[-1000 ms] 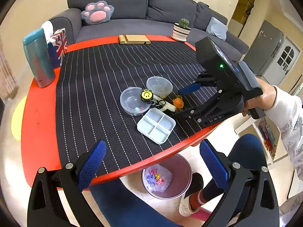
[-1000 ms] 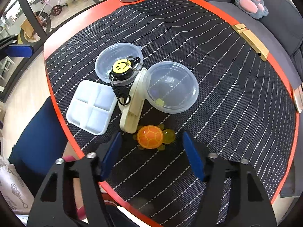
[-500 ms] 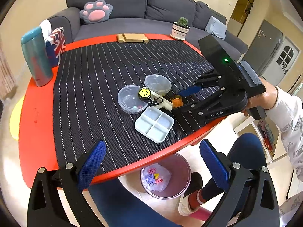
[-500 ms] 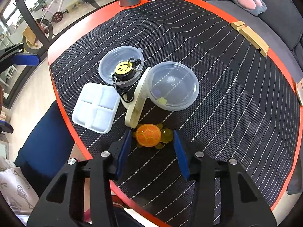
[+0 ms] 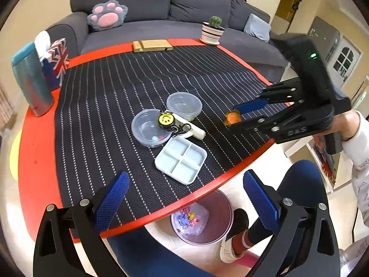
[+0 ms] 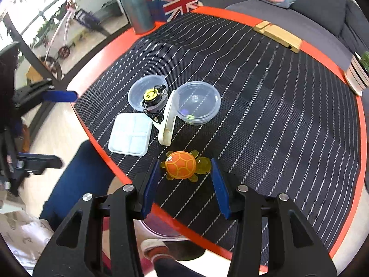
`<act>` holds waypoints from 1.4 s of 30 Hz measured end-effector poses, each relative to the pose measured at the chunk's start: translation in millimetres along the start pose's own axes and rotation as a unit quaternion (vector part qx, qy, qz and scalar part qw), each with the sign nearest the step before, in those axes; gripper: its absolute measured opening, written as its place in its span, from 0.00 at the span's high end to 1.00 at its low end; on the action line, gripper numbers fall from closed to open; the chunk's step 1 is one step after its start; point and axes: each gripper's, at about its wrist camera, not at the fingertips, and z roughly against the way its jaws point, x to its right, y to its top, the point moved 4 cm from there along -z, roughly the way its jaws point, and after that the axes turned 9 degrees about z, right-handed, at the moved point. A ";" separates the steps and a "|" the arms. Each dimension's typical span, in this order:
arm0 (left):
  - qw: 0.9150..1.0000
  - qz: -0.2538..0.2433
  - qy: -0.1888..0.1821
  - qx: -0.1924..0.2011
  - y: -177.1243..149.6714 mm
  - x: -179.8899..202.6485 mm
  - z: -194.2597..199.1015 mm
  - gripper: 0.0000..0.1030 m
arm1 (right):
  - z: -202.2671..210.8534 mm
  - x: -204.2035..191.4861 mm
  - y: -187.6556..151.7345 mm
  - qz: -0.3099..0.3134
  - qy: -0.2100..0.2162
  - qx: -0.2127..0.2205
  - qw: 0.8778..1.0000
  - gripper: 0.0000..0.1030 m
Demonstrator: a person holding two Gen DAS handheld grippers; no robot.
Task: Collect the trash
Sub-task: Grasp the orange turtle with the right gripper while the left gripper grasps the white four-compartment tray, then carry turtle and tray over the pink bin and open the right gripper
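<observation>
My right claw (image 6: 185, 182) pinches the orange toy turtle (image 6: 182, 168) clear of the bench (image 5: 34, 152).

From my left wrist view the right claw reaches in from the right, tilted downward, a hand (image 5: 343, 124) in a pale sleeve gripping its handle, a green light lit on its body and raised letters on its arm too blurred to read. My left claw (image 5: 184, 198) hangs spread and empty over the bench's near edge, above a pink bin (image 5: 219, 226). A smiley-face keyring (image 5: 166, 120) lies between two clear tubs.
</observation>
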 end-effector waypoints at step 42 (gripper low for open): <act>0.993 -0.093 -0.002 -0.078 3.7 -0.6 -70.7 0.41 | 23.3 1.6 -16.0 -0.031 0.005 0.033 0.999 0.56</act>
